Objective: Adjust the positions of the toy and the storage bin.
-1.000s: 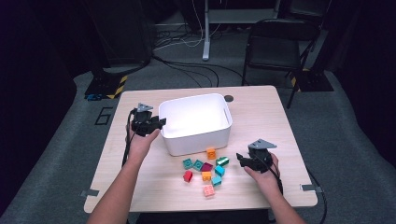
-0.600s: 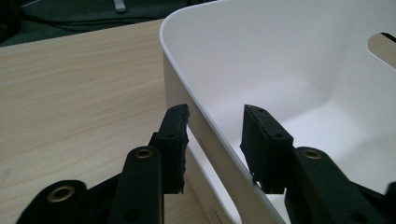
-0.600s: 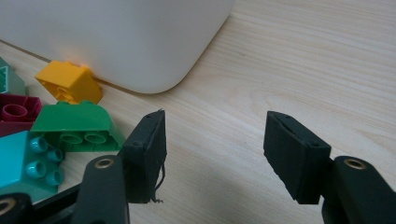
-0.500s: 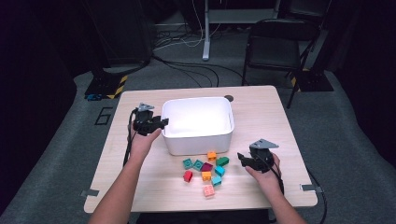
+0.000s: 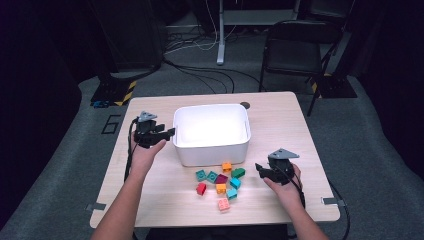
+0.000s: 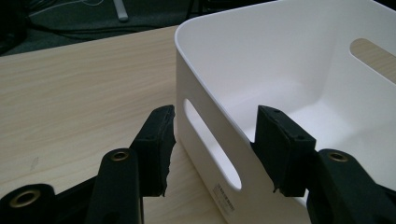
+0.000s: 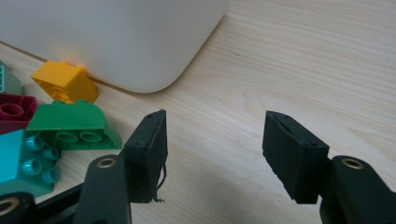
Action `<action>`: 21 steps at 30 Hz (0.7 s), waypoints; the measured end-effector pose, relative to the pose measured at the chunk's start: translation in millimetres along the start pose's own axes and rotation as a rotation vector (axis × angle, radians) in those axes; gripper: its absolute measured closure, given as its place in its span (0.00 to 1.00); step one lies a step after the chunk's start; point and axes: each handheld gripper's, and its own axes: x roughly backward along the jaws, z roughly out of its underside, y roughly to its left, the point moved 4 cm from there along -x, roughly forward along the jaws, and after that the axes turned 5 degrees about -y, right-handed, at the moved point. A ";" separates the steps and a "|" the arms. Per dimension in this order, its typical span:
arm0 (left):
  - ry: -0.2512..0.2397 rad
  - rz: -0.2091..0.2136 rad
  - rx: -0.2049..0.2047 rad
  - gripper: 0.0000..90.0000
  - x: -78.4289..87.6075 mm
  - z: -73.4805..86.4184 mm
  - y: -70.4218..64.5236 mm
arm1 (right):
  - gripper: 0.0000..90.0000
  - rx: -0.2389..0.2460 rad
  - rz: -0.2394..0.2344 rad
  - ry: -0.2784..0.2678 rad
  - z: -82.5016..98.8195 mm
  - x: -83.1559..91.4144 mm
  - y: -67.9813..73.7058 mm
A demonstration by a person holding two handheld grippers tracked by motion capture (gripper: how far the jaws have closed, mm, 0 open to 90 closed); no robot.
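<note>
White bin (image 5: 211, 134) sits mid-desk (image 5: 280, 115), empty. My left tool (image 6: 212, 135) spread wide, straddling bin's near wall by handle slot, one jaw inside, one outside. Loose blocks (image 5: 220, 180) scattered just in front of bin. My right tool (image 7: 212, 154) released, empty, low over desk beside green block (image 7: 72, 126).

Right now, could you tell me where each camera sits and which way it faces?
High view: above the person's side, looking forward and down at the table; forearms, left gripper and right gripper show.
Left gripper view: on the left gripper, its open jaws straddling the white bin wall.
Right gripper view: on the right gripper, open over bare table beside the green block.
All three share the bin.
</note>
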 end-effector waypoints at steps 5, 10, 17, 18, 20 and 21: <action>-0.007 -0.012 -0.023 0.52 16.3 6.9 -0.8 | 0.45 0.014 0.004 -0.002 -2.5 4.9 1.0; -0.001 -0.028 -0.029 0.52 28.6 18.0 4.7 | 0.46 0.030 -0.002 -0.015 -6.3 12.1 3.7; 0.011 -0.031 0.011 0.51 26.8 39.3 15.2 | 0.48 0.041 -0.021 -0.011 -6.7 16.2 8.1; 0.008 -0.032 0.017 0.51 27.0 41.0 16.6 | 0.48 0.041 -0.023 -0.007 -6.7 16.2 9.0; 0.000 -0.038 0.018 0.51 27.5 44.1 18.2 | 0.48 0.043 -0.030 -0.007 -7.0 16.1 10.9; -0.004 -0.044 0.018 0.51 27.0 46.0 19.1 | 0.48 0.042 -0.032 -0.005 -7.0 16.1 11.9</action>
